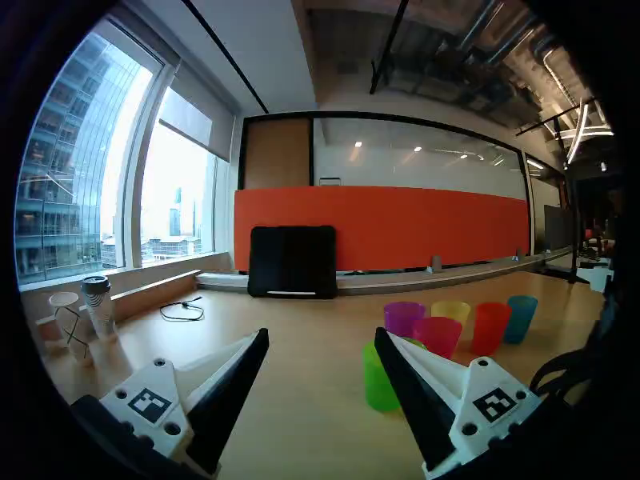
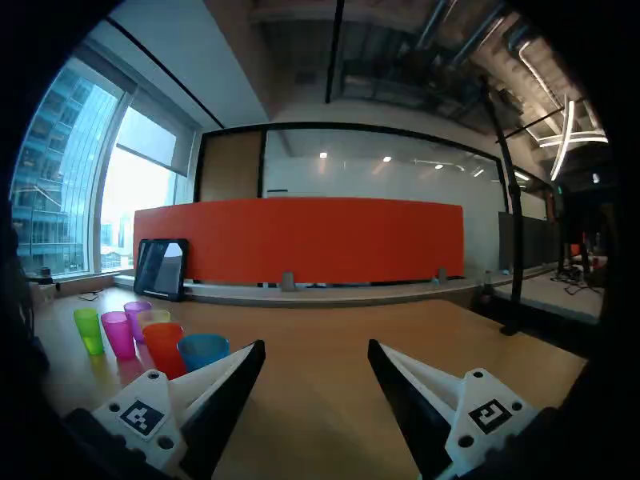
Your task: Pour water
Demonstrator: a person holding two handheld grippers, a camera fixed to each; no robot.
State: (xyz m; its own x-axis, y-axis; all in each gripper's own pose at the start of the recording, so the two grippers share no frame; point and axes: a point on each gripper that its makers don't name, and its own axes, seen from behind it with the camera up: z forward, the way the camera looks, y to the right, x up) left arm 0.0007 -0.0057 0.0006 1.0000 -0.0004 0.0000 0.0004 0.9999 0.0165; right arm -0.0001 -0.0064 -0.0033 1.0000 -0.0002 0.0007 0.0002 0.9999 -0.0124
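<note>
Cups of bright plastic are grouped close together on the wooden tabletop [image 1: 312, 404]: a green cup [image 1: 374, 384], a purple cup [image 1: 402, 318], a yellow cup [image 1: 452, 310], a pink cup [image 1: 438, 336], a red cup [image 1: 490, 326] and a blue cup [image 1: 522, 318]. They are seen just past the left gripper [image 1: 320, 336] and off to one side of the right gripper [image 2: 316, 346]. Both grippers are held wide, and nothing is gripped. The cups are judged to be light, thin and a bit slippery, so a cup is best taken round its middle and squeezed softly. Whether water is inside any cup cannot be told. A paper cup with a lid [image 1: 98, 304] is set by the window.
</note>
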